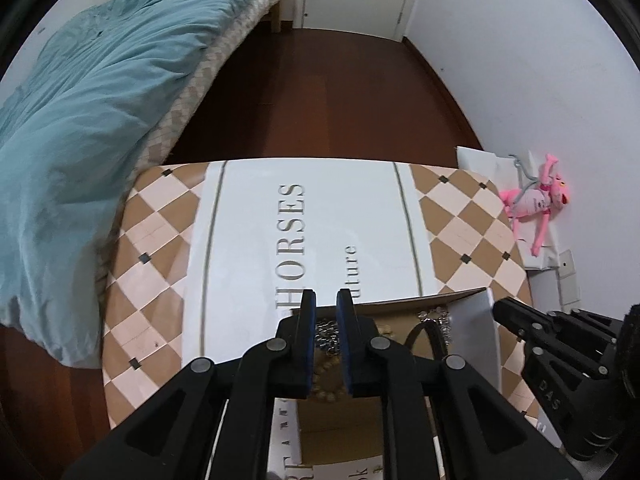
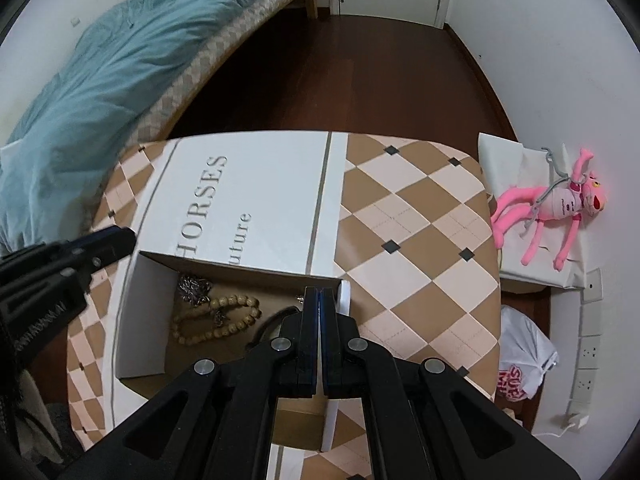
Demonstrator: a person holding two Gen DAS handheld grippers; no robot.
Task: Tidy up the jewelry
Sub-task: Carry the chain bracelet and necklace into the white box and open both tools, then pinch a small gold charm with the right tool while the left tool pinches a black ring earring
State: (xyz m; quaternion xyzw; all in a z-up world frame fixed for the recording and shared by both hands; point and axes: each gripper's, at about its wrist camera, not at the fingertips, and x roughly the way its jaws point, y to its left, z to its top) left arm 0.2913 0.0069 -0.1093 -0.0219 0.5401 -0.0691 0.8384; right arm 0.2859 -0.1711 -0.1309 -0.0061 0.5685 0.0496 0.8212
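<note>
- The right gripper (image 2: pixel 320 292) hung over the near right part of the open cardboard box (image 2: pixel 140 320), its two blue-padded fingers pressed together with nothing visible between them.
- The left gripper (image 1: pixel 326 300) hovered above the same box, its two fingers a narrow gap apart and gripping nothing; the silver chain showed through the gap.
- Inside the box lay the jewelry: one wooden bead strand (image 2: pixel 218 318) looped on the floor of the box, one tangled silver chain (image 2: pixel 194 288) just behind it at the far left corner, and one dark cord (image 2: pixel 268 322) beside the beads, partly hidden by the right gripper.
- A further small metallic piece (image 1: pixel 438 318) sat at the far right corner of the box; what it was could not be told.
- The box rested on a tabletop with a tan-and-cream diamond pattern (image 2: pixel 416 248) and a white panel lettered "HORSES" (image 2: pixel 214 188).
- Beyond the table stood one bed with a teal duvet (image 2: pixel 120 80).
- To the right, one pink plush toy (image 2: pixel 560 208) lay on white paper by the wall, and one printed plastic bag (image 2: pixel 524 364) sat on the floor below it.
</note>
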